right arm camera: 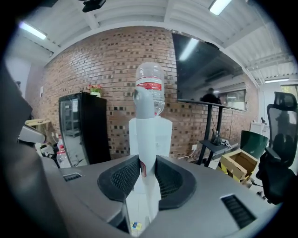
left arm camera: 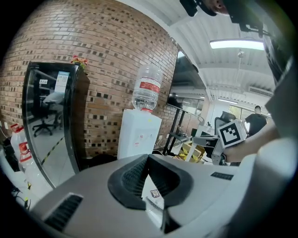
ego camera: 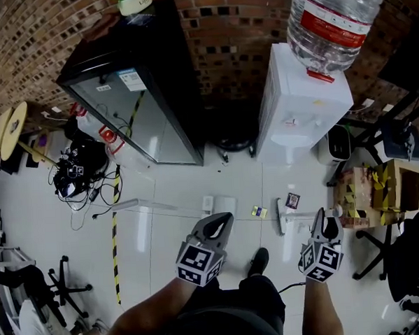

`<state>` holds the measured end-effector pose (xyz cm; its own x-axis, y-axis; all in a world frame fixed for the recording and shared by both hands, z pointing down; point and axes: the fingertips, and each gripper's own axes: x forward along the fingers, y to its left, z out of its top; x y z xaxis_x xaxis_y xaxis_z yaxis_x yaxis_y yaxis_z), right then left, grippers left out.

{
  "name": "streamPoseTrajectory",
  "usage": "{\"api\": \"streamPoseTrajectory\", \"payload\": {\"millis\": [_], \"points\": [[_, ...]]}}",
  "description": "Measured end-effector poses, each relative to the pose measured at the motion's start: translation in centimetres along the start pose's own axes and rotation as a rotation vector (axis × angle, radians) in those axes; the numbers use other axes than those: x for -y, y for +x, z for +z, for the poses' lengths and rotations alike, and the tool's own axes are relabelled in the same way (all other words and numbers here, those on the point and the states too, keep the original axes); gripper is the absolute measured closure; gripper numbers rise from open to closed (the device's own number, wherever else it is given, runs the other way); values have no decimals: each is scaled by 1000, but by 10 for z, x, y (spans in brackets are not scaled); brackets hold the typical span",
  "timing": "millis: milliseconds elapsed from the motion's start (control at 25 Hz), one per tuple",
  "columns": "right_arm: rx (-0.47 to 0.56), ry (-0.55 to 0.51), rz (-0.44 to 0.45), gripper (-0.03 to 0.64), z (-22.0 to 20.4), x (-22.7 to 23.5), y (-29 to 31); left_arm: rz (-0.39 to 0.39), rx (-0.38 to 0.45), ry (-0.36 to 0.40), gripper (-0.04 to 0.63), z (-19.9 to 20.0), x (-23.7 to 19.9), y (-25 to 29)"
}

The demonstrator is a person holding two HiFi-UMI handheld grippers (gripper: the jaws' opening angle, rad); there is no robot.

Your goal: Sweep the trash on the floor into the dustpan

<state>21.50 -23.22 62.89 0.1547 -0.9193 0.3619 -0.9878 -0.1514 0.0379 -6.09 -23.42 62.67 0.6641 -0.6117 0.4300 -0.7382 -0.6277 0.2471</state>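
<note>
Two scraps of trash lie on the white floor ahead of me: a yellow one [ego camera: 259, 212] and a dark red one [ego camera: 292, 200]. A white dustpan [ego camera: 224, 205] sits just beyond my left gripper [ego camera: 218, 222]. In the left gripper view, that gripper [left arm camera: 148, 160] has its pads together at the tips, pinching a thin white dustpan handle [left arm camera: 153, 204]. My right gripper [ego camera: 324, 220] is shut on the white broom handle [right arm camera: 144, 116], which rises between its pads [right arm camera: 122, 179]. The broom's white head [ego camera: 288, 224] rests on the floor left of it. The yellow scrap [right arm camera: 135, 226] shows below the right jaws.
A white water dispenser [ego camera: 301, 102] with a bottle and a black glass-door cabinet [ego camera: 142, 90] stand against the brick wall. Cardboard boxes [ego camera: 379, 189] and an office chair [ego camera: 410, 258] crowd the right. Cables [ego camera: 77, 177] and a yellow-black floor stripe [ego camera: 115, 238] lie at left.
</note>
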Motion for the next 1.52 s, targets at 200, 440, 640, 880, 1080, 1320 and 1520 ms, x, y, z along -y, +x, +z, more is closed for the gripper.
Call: {"api": "streamPoseTrajectory", "payload": {"millis": [200,440,640,880,1080,1320,1520], "points": [[-44,-17,75,497,0,-82,7,10,6,-12,588,-5,-35,-31],[-89,-18,164,494,-3,-168,3,41,42,-35,588,-5,-82,-70],[-129,-8,267,494,-6,-237,-17,56,78,-69,588,-4,-111,-95],[-152,61,416,491,2,-308,-48,55,108,-97,588,-6,-121,-112],[-107,132,398,497,23,-309,-53,42,119,-97,588,-3,-121,-123],[10,128,358,497,71,-280,-75,23,135,-86,588,14,-112,-133],[130,112,294,495,130,-223,-104,-37,155,-47,588,47,-76,-127]]}}
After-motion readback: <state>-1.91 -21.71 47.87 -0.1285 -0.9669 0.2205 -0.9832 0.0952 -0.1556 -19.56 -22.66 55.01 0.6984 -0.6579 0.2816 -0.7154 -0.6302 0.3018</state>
